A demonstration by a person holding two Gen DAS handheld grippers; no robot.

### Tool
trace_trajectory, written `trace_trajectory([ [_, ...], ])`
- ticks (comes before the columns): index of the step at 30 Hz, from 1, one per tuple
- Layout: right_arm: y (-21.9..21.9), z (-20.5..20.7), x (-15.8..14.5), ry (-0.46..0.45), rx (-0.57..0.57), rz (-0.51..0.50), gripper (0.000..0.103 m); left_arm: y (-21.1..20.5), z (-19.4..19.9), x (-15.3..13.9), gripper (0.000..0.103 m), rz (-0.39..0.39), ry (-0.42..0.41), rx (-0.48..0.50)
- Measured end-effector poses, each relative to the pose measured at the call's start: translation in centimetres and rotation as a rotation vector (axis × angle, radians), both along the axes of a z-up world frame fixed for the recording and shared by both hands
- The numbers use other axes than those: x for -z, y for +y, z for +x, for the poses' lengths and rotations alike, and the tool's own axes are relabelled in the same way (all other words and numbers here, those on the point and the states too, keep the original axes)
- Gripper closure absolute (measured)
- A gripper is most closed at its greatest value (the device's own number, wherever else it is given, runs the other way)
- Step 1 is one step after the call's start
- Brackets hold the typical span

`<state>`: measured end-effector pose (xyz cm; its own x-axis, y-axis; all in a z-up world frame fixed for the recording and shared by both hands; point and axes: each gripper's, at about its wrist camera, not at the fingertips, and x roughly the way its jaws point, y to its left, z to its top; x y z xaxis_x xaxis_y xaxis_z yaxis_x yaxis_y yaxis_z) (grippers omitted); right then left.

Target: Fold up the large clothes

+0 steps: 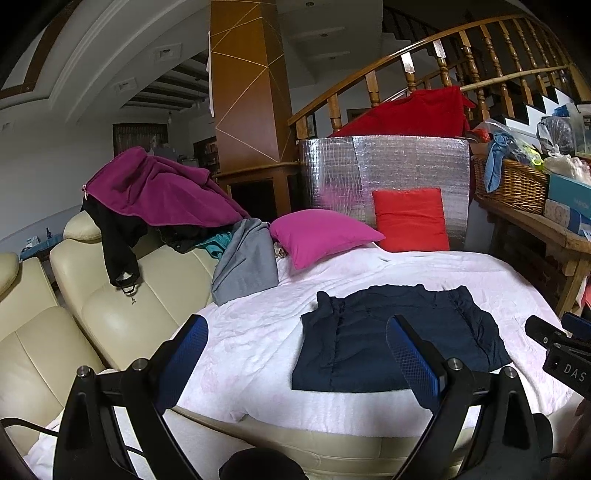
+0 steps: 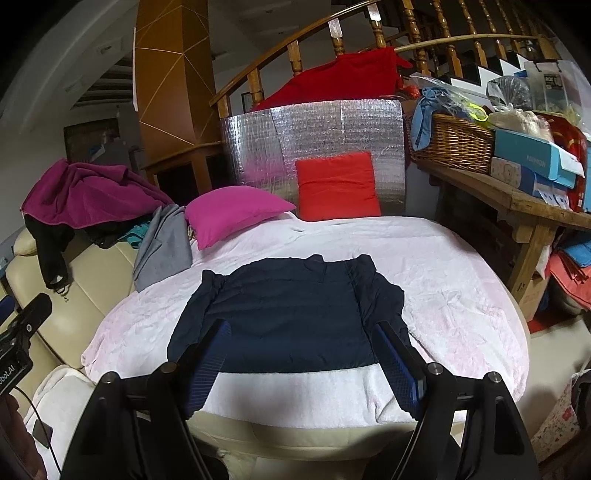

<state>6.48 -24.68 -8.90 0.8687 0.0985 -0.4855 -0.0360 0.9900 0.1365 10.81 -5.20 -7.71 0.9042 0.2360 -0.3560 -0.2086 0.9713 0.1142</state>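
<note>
The left gripper [image 1: 297, 354] has its two blue-padded jaws spread wide, gripping nothing; through the gap shows pale bedding and, at about 2 o'clock from its middle, the near left part of a navy garment [image 1: 399, 339]. The right gripper [image 2: 304, 363] is likewise released — its jaws stand far apart, poised above the garment's near hem without touching it.

The navy garment [image 2: 291, 314] lies flat and partly folded on a pale pink blanket [image 2: 443, 295], its sleeves turned in along both sides and its straight hem towards the viewer. In the right wrist view it sits at 12 o'clock from the jaws, near the blanket's front edge.

Farther out, at 11 o'clock, a magenta pillow [image 2: 232, 212] rests at the blanket's far end, with a red cushion [image 2: 338, 186] just to its right, propped against a silver foil panel [image 2: 314, 125]. At 10 o'clock a grey cloth [image 2: 162, 245] hangs over the blanket's edge beside a cream leather sofa [image 1: 122, 321], whose back carries a heap of clothes topped by a purple fleece [image 1: 159, 188]. At 2 o'clock a wooden bench [image 2: 517, 192] holds a wicker basket [image 2: 450, 142] and boxes — behind everything curves a wooden stair rail [image 2: 332, 29].
</note>
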Motion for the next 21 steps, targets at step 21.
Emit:
trace_trajectory([
  [21, -0.67, 0.04, -0.10, -0.012, 0.014, 0.016, 0.021, 0.50, 0.03, -0.15, 0.006, 0.000, 0.001, -0.007],
])
